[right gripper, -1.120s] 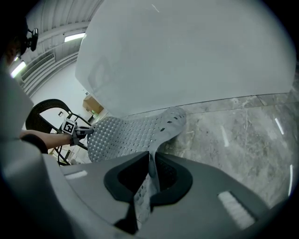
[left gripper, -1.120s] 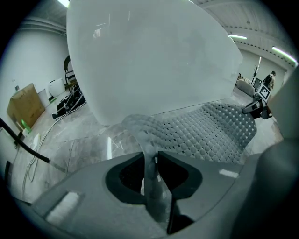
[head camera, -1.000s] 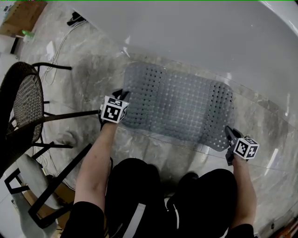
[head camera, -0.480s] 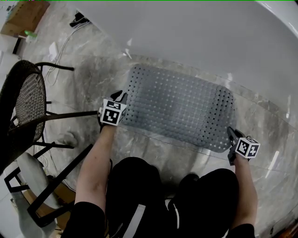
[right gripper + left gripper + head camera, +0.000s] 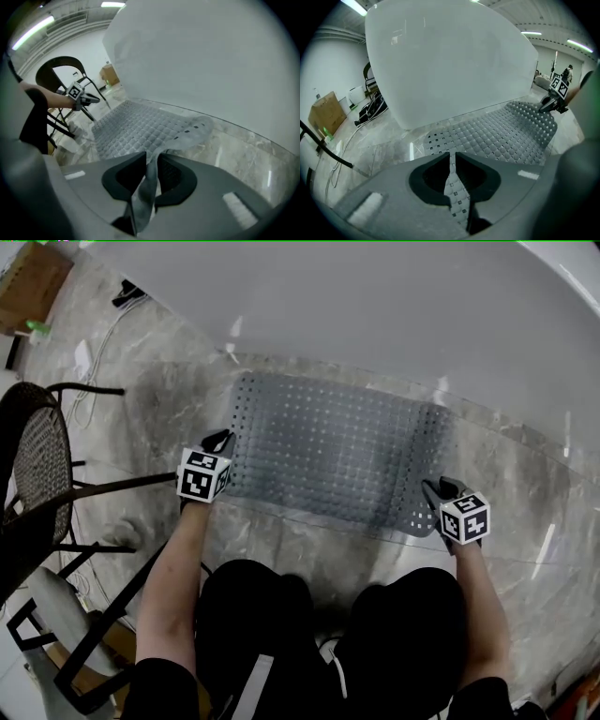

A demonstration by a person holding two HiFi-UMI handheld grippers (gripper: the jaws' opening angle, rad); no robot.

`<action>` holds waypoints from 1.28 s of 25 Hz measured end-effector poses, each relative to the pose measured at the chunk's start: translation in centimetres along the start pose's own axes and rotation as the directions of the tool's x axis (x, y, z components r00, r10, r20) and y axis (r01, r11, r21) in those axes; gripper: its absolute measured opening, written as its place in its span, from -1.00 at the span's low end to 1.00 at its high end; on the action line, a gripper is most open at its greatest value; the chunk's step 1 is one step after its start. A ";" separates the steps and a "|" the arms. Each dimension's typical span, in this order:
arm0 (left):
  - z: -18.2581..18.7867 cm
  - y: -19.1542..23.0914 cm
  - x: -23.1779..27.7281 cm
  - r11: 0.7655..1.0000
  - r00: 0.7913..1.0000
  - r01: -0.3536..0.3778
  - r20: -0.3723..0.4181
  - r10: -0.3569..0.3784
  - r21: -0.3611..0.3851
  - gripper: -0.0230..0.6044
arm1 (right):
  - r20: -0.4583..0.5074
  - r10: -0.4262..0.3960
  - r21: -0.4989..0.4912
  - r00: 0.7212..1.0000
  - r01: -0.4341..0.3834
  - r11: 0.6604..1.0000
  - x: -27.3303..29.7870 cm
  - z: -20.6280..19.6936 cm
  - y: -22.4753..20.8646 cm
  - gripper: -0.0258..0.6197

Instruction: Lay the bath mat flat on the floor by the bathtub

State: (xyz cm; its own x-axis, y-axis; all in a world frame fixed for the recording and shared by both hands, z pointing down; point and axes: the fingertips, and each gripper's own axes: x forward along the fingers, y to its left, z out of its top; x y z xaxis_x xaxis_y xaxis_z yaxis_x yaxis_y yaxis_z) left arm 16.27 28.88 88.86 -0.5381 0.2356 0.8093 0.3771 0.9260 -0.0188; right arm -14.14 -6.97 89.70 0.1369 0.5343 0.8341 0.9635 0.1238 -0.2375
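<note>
The grey perforated bath mat (image 5: 337,451) lies spread on the marble floor (image 5: 169,399) just beside the white bathtub (image 5: 375,315), its near left corner pinched between the left gripper's (image 5: 219,440) closed fingers and its near right corner pinched likewise by the right gripper (image 5: 435,489).

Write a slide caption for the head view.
Left gripper and right gripper hold the bath mat by its near corners beside the bathtub.
</note>
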 end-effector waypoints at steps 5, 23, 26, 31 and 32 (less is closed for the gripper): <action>1.9 -0.2 -0.4 0.999 0.996 0.020 0.087 -0.017 -0.031 -0.78 | -0.038 -0.127 0.509 0.991 0.129 0.851 -2.2 -6.8 -7.7 -0.59; 4.2 -3.3 -2.2 0.997 0.991 0.070 0.112 -0.073 0.026 -0.82 | -0.089 -0.016 0.475 0.996 0.056 0.878 2.6 -10.7 -4.0 -0.69; 5.4 -3.9 -4.2 0.997 0.990 0.069 0.119 -0.071 0.017 -0.85 | 0.000 -0.030 0.512 1.000 0.026 0.858 0.3 -8.3 -3.4 -0.72; 7.3 -5.4 -9.4 0.995 0.988 0.099 0.120 -0.095 -0.031 -0.87 | 0.020 0.005 0.506 1.000 -0.014 0.863 -5.7 -5.5 0.6 -0.74; 7.8 -5.6 -10.5 0.994 0.988 0.103 0.120 -0.098 -0.037 -0.87 | 0.025 0.019 0.500 0.999 -0.029 0.865 -6.9 -4.7 1.5 -0.74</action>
State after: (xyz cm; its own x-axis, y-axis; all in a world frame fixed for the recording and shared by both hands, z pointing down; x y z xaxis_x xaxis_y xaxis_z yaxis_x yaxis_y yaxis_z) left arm 13.92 23.50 75.90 -0.6591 0.1776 0.7308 0.3473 0.9338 0.0863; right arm -12.60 -14.37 85.94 0.1497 0.5574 0.8166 0.7144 0.5099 -0.4791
